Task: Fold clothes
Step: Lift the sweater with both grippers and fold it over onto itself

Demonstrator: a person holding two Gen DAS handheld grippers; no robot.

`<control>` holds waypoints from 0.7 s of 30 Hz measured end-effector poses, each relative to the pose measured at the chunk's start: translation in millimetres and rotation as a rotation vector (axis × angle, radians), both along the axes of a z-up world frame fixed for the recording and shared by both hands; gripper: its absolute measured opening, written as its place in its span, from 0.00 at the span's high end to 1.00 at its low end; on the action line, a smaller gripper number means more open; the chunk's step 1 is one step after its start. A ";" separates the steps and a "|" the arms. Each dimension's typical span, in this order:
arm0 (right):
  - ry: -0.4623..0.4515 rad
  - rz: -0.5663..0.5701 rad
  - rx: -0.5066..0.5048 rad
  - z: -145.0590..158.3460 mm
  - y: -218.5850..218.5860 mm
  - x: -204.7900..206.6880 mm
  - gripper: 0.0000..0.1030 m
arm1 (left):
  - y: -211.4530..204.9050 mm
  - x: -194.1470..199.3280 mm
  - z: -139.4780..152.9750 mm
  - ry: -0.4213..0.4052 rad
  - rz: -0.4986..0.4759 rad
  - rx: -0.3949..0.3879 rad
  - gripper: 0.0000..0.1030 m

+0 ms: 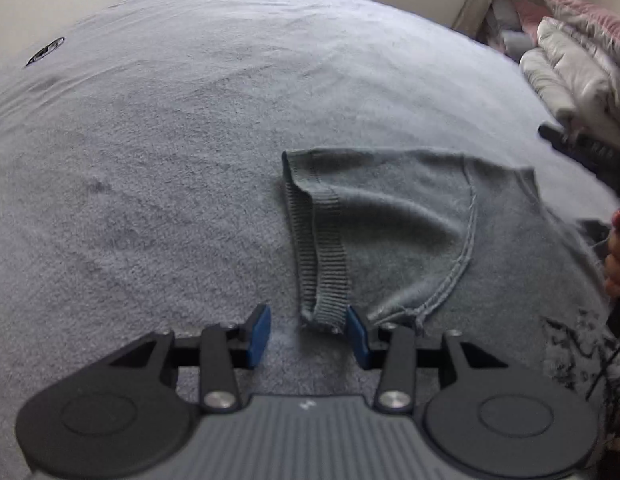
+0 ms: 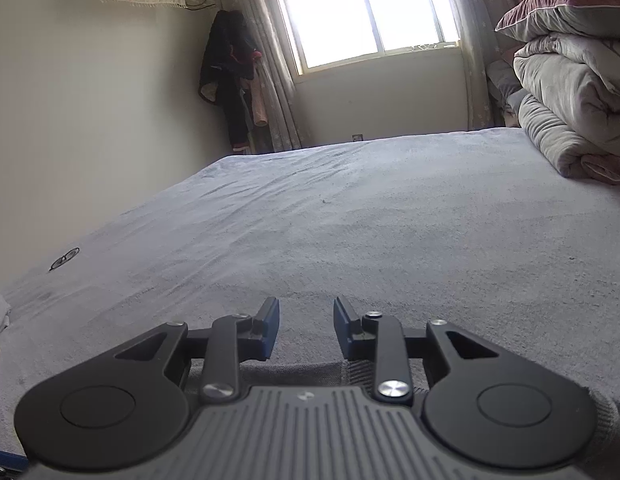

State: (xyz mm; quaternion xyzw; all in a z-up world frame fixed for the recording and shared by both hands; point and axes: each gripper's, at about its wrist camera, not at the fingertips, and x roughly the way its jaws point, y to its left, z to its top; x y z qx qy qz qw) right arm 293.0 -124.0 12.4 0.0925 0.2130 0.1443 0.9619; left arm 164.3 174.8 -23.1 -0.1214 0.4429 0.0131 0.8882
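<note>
Both tongs are gaping wide: the left tongs [image 1: 308, 334] are hovering at the sweater's [image 1: 410, 232] cuff [image 1: 324, 280], the right tongs [image 2: 306, 330] over the bed [image 2: 350, 220].

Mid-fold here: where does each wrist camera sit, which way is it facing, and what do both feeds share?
Left wrist: above the bed, looking down over the open left gripper at the sweater sleeve; a hand at right edge.
Right wrist: low, looking across the bed toward the window over the open right gripper.
Shared: bed, glasses, folded quilts.
</note>
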 end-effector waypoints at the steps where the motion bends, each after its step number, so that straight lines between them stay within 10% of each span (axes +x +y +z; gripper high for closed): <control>1: 0.004 0.000 0.000 -0.9 0.2 0.6 0.67 | 4.8 -3.3 2.2 -0.031 0.011 -0.040 0.58; 4: 0.022 0.013 -0.001 -5.9 4.8 3.0 0.66 | 17.5 -8.9 1.5 -0.135 0.033 -0.157 0.57; 14: 0.049 0.269 -0.102 -15.7 74.0 -15.6 0.66 | 23.9 1.9 -12.3 -0.079 0.043 -0.272 0.58; 21: 0.063 0.431 -0.135 -6.0 121.2 -1.2 0.66 | 12.5 2.5 -0.7 -0.168 0.005 -0.165 0.58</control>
